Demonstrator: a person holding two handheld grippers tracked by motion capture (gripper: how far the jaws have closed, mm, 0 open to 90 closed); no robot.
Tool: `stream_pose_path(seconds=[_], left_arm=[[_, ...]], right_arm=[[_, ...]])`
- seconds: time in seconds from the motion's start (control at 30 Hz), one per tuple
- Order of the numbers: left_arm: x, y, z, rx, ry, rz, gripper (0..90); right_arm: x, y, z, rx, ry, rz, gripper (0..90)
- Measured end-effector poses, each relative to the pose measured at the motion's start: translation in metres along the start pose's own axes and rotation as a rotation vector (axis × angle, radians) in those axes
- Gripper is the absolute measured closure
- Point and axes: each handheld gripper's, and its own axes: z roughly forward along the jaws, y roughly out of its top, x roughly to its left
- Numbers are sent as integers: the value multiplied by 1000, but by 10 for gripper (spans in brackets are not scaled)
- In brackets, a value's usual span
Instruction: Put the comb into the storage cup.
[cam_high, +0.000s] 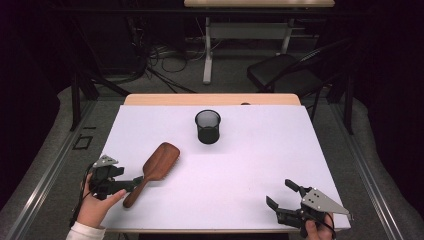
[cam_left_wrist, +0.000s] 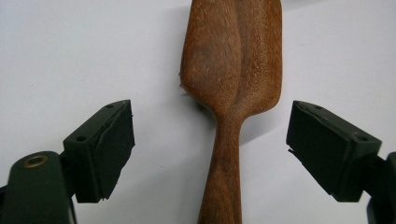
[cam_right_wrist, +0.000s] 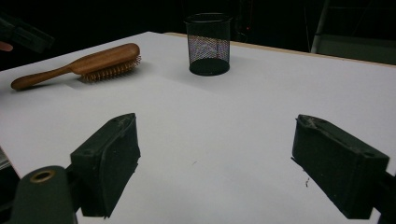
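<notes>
While it lies bristles-down on the near-left of the table (cam_high: 260, 150) | one wooden hairbrush (cam_high: 155, 170), one mesh cup (cam_high: 207, 126) far-centre | brush's long axis diagonal, handle near-left, head far-right | left gripper (cam_high: 131, 184) jaws apart either side of the handle, not pressing | right gripper (cam_high: 282, 196) near-right, jaws apart, holding nothing

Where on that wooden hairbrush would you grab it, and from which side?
Probably the narrow handle of the hairbrush, coming from straight above. It lies flat with its bristles down, and the handle is its slimmest part, slim enough to fit between the jaws. The left gripper already hangs over it, jaws open on either side of the handle, touching nothing.
</notes>
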Motion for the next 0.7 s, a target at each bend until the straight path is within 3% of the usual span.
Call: stream_pose_path(seconds=[0.2, 0.7], left_arm=[[-2, 1, 3, 1, -4, -19, 9], [-10, 8, 3, 36, -10, 11, 6]], right_arm=[[0, 0, 0, 1, 0, 2, 141], [-1, -1, 1, 5, -11, -1, 141]])
